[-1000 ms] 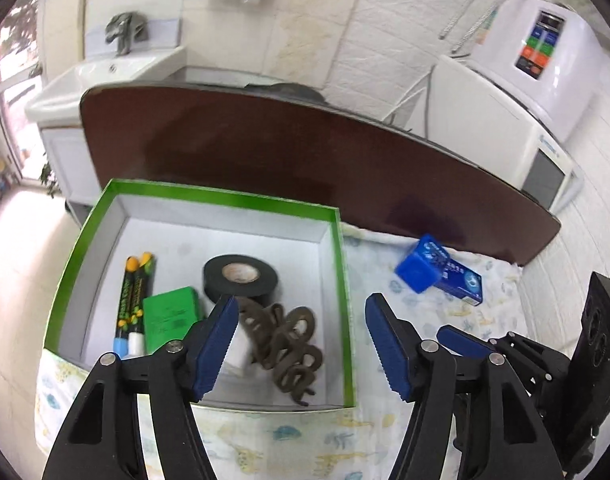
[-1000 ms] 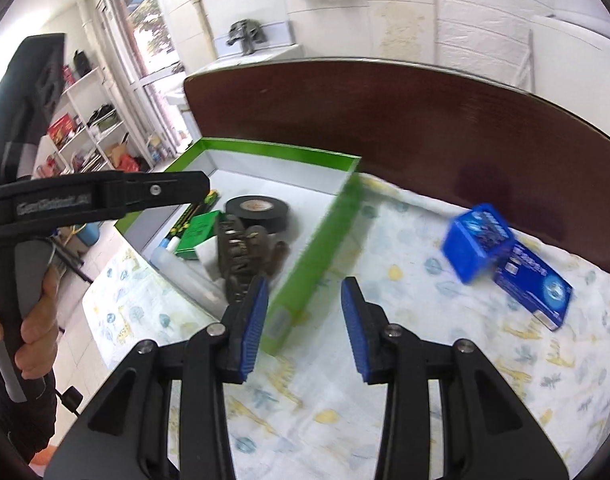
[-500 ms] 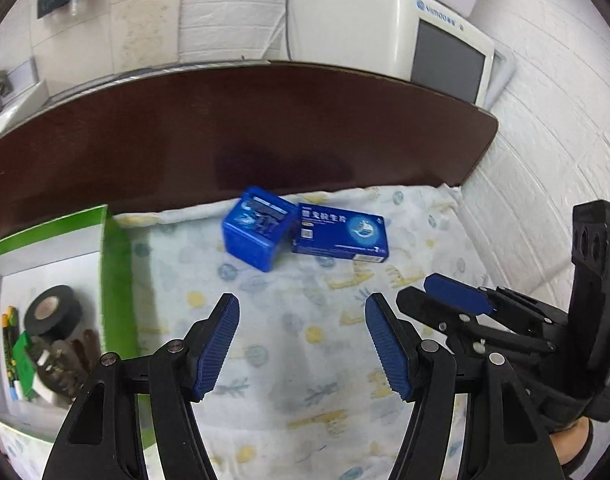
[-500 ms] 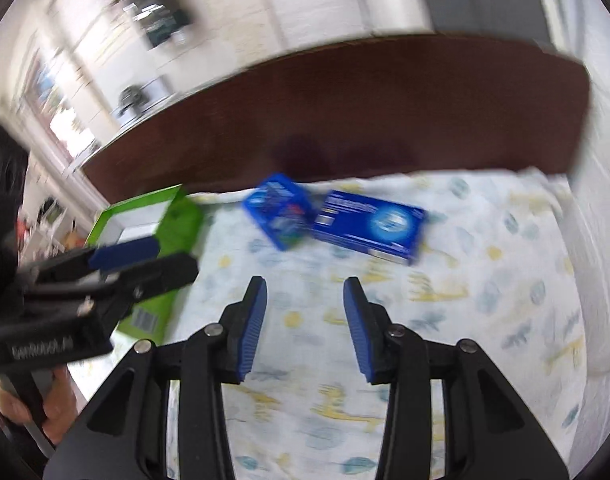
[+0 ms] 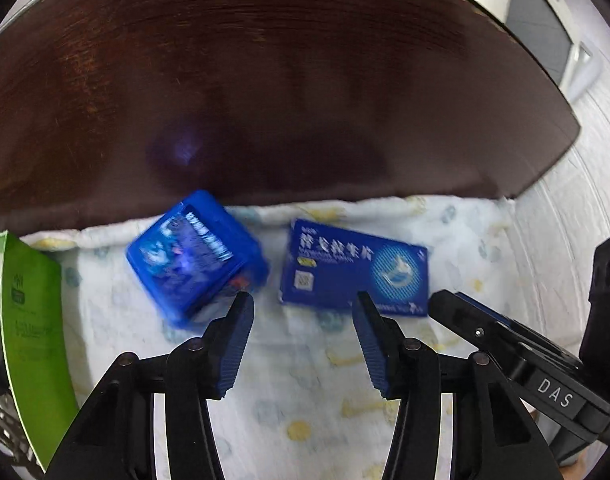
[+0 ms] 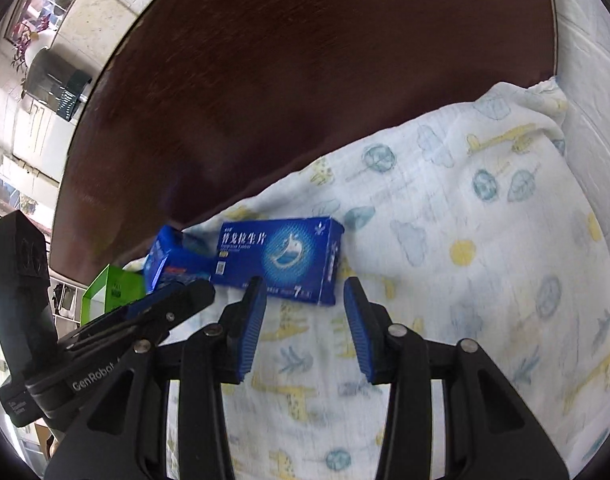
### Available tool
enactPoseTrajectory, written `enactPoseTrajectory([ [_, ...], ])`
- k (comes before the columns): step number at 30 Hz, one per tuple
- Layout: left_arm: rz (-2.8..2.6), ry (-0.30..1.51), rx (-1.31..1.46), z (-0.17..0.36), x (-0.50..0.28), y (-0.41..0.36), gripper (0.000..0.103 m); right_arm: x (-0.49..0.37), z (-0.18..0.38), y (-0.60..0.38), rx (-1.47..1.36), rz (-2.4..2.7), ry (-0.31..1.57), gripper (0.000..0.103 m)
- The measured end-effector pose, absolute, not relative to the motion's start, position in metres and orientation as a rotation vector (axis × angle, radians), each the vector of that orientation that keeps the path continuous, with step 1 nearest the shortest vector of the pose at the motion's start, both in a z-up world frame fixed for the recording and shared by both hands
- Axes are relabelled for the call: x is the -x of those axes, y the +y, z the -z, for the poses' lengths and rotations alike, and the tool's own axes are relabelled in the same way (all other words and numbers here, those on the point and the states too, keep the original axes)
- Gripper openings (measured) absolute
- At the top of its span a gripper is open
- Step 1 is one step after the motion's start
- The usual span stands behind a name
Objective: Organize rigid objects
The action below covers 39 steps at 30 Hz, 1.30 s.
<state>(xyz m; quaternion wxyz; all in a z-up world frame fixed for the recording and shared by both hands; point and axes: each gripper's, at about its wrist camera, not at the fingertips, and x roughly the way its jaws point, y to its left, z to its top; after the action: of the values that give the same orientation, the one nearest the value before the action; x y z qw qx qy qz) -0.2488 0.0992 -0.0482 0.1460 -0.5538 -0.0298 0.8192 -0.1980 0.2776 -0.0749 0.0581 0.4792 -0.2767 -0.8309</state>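
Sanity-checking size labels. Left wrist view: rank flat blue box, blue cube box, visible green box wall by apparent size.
1. flat blue box and blue cube box: look alike in area; the cube is blurred, so no ranking.
2. green box wall: narrower strip, cut by the frame edge.

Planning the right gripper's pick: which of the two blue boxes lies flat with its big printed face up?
The long flat blue carton, right of the blue cube-shaped box; it lies low on the cloth, white lettering and a round emblem facing up.
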Motion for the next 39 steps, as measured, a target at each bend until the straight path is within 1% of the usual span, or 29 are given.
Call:
enactPoseTrajectory([
  [2,-2.32,-0.113,1.622,0.053,0.255,0.101,0.053,0.203,0.079,0.278,-1.46,2.503,-0.852,0.041],
  [8,-2.336,0.009,1.63,0.063,0.257,0.122,0.053,0.209,0.093,0.283,-1.48,2.461,-0.893,0.04],
  [9,-2.337,0.014,1.627,0.063,0.257,0.123,0.053,0.209,0.093,0.285,-1.474,2.466,-0.898,0.038],
  [11,-2.282,-0.028,1.632,0.065,0.257,0.124,0.047,0.208,0.094,0.289,-1.467,2.456,-0.923,0.036],
  [12,-2.277,-0.043,1.632,0.065,0.256,0.125,0.047,0.208,0.094,0.291,-1.464,2.451,-0.932,0.037],
  [15,-2.278,-0.014,1.622,0.063,0.252,0.129,0.047,0.205,0.092,0.294,-1.471,2.451,-0.923,0.035],
  [21,-2.234,-0.013,1.631,0.06,0.229,0.13,0.047,0.184,0.083,0.298,-1.487,2.454,-0.853,0.037],
  [26,-2.258,-0.003,1.577,0.04,0.205,0.125,0.047,0.163,0.063,0.296,-1.443,2.473,-0.804,0.037],
  [34,-2.37,-0.001,1.458,-0.011,0.181,0.079,0.046,0.151,0.016,0.245,-1.32,2.478,-0.702,0.038],
  [39,-2.468,-0.055,1.407,-0.038,0.166,0.001,0.047,0.154,-0.001,0.18,-1.264,2.419,-0.626,0.038],
])
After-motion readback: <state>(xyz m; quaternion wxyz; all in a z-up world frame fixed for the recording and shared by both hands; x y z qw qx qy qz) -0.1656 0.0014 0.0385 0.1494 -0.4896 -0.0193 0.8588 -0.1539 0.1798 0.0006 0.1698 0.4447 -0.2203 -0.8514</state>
